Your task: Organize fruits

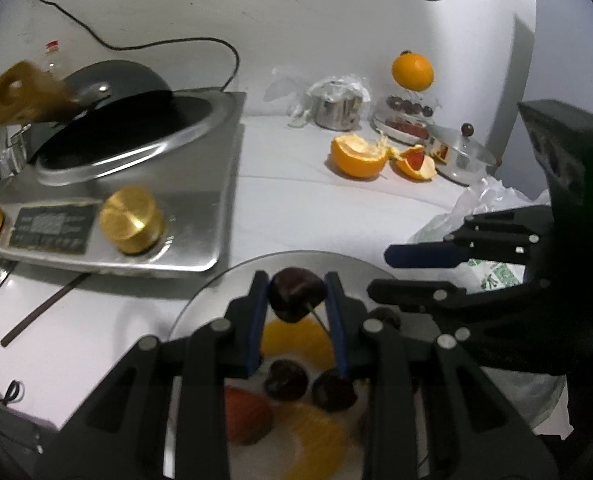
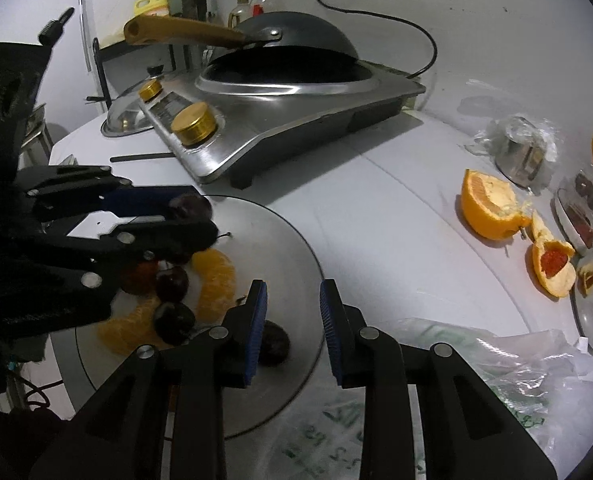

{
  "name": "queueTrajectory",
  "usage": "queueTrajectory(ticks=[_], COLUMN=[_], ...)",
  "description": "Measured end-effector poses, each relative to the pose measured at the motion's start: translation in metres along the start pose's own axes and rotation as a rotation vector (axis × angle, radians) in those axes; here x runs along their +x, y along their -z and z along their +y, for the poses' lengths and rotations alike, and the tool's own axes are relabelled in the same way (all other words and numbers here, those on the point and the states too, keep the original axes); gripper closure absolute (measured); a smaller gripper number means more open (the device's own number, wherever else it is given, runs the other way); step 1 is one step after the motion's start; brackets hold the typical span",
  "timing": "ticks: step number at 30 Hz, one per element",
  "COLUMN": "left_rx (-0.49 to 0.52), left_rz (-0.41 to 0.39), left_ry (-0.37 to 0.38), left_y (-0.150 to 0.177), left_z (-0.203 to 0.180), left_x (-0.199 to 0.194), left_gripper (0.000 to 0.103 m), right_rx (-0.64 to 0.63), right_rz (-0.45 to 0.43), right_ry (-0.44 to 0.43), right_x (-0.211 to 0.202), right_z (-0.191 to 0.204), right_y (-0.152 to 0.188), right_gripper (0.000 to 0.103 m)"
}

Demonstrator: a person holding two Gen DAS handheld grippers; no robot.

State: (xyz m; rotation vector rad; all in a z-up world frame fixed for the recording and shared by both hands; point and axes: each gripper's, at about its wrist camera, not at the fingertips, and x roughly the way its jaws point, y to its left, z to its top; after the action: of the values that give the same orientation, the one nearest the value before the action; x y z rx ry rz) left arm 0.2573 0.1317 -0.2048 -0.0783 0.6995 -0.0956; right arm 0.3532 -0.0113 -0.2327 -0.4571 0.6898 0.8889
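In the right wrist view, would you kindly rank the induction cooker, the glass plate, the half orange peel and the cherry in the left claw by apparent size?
1. Induction cooker, though farther away.
2. Glass plate, close to it and nearer the camera, so unsure.
3. Half orange peel.
4. Cherry, partly hidden by the left claw.

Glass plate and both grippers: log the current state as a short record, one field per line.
left gripper: shut on a dark cherry, held above the plate
right gripper: jaws apart, nothing between the pads
glass plate: holds orange segments, loose cherries, one red piece, possibly strawberry
orange peels: on the counter, apart from the plate
whole orange: at the back, above a dish of cherries
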Motion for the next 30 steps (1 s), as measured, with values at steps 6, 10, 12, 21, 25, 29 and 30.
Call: queueTrajectory(ticks=[6, 10, 12, 21, 25, 29, 30], left_rx=[0.03, 0.053, 0.055, 0.064, 0.056, 0.051, 0.05], left_rz=[0.053, 0.074, 0.085, 0.122, 0.12, 0.113, 0.108], left_ry=[0.001, -0.004, -0.006, -0.022, -0.031, -0.04, -0.041], left_y=[-0.006, -0.01, -0.01, -0.011, -0.011, -0.011, -0.011], left_z=[-0.013, -0.02, -0.021, -0.023, -0.024, -0.023, -0.023], left_x=[0.023, 0.03, 0.035, 0.042, 0.04, 0.034, 0.031], left_gripper=[0.074, 0.074, 0.074, 0.073, 0.069, 0.068, 0.068], right_rx=[0.032, 0.063, 0.071, 0.1, 0.101, 0.102, 0.1], right_rz=[-0.027, -0.031, -0.03, -0.033, -0.031, -0.033, -0.034], right_ry=[0.006, 0.008, 0.014, 0.022, 0.031, 0.043, 0.046], right_x=[-0.006, -0.005, -0.005, -0.007, -0.008, -0.012, -0.013], right_z=[-0.013, -0.022, -0.026, -0.035, -0.034, -0.032, -0.032], right_y=[0.003, 0.007, 0.008, 0.011, 0.01, 0.01, 0.01], right_gripper=[0.074, 0.074, 0.074, 0.074, 0.073, 0.071, 0.071])
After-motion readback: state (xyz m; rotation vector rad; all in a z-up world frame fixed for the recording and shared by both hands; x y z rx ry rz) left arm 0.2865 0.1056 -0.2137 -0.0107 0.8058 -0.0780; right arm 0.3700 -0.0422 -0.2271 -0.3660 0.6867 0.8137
